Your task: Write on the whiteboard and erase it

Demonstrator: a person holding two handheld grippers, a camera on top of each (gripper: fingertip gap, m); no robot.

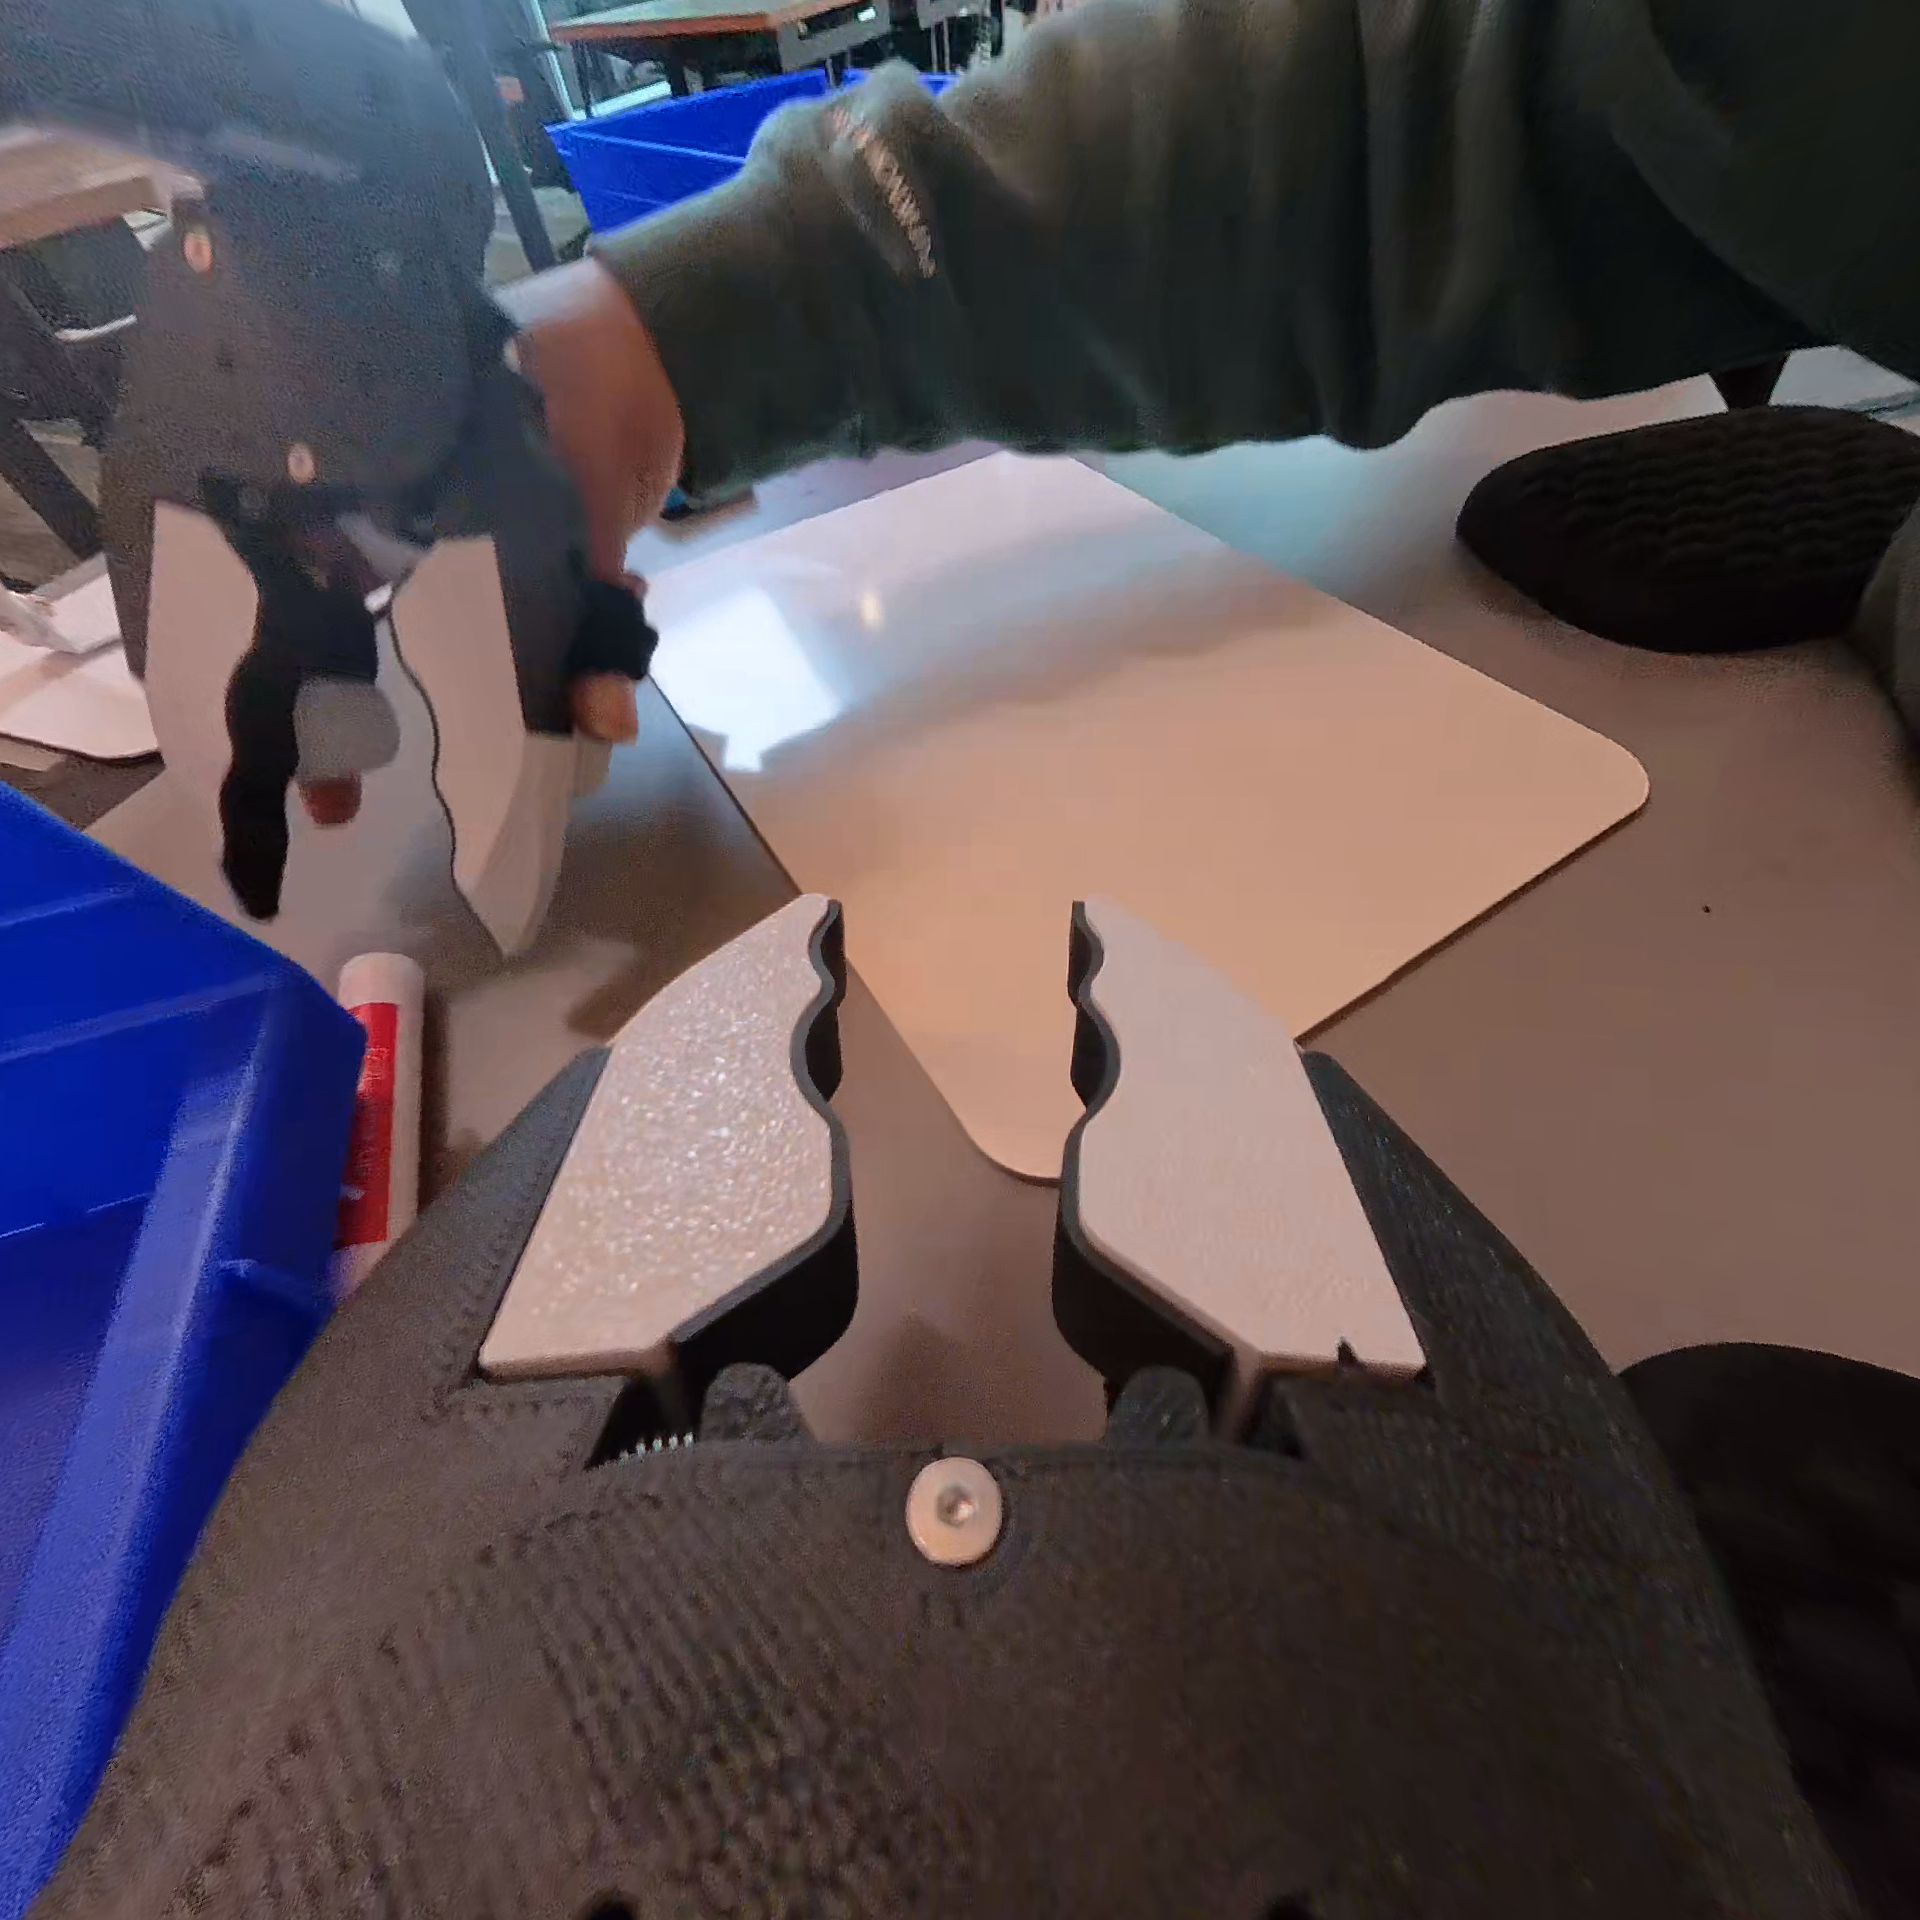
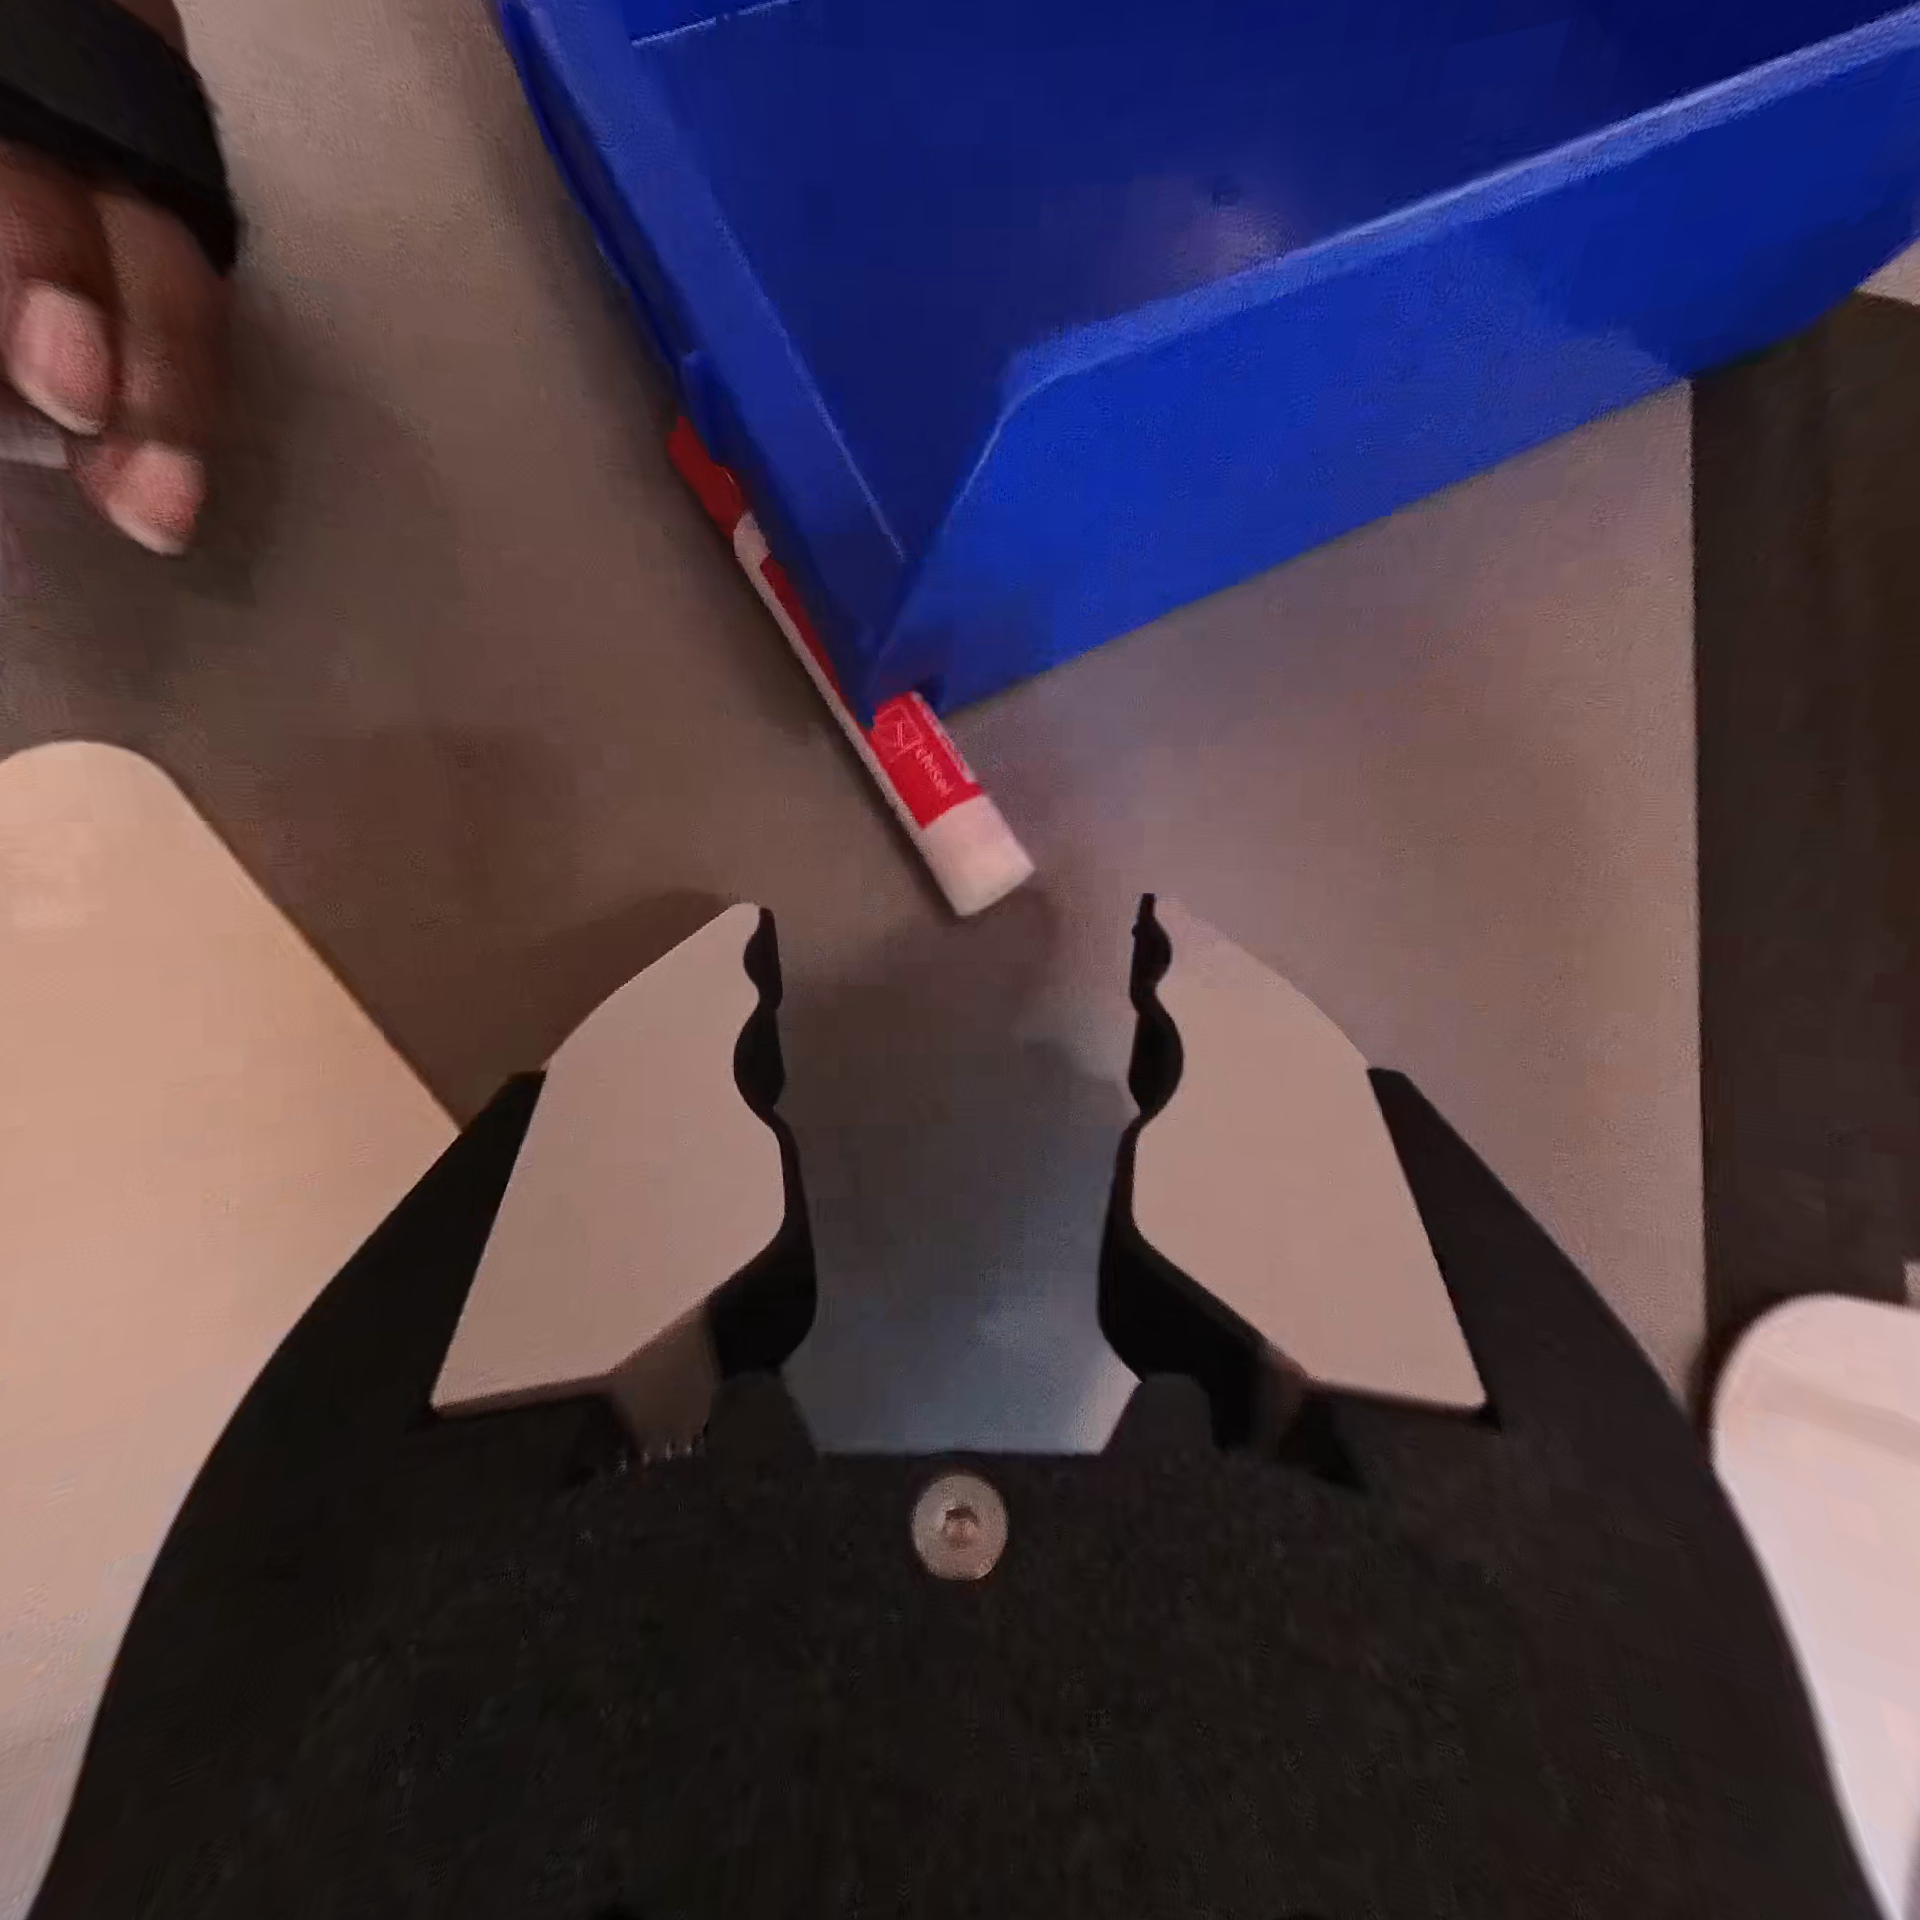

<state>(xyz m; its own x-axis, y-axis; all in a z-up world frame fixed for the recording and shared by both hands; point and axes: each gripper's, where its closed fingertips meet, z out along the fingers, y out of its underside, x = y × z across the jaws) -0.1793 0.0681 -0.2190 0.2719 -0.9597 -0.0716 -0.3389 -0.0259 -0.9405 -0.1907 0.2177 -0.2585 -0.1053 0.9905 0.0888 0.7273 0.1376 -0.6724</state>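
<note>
A blank white whiteboard [image 1: 1122,748] lies flat on the grey table; one corner shows in the right wrist view [image 2: 135,997]. A white and red marker [image 2: 935,800] lies on the table against the side of a blue bin [image 2: 1195,364]; it also shows in the left wrist view [image 1: 379,1101]. My left gripper [image 1: 956,935] is open and empty, low over the near corner of the whiteboard. My right gripper [image 2: 951,914] is open and empty, just short of the marker's white end. It shows blurred in the left wrist view [image 1: 405,894], hanging over the marker.
The blue bin [image 1: 145,1143] stands at the left of the table. A sleeved arm [image 1: 1195,239] reaches across above the whiteboard. A black round pad [image 1: 1704,520] lies beyond the board. A hand [image 2: 94,364] shows at the left of the right wrist view. More blue bins [image 1: 675,145] stand behind.
</note>
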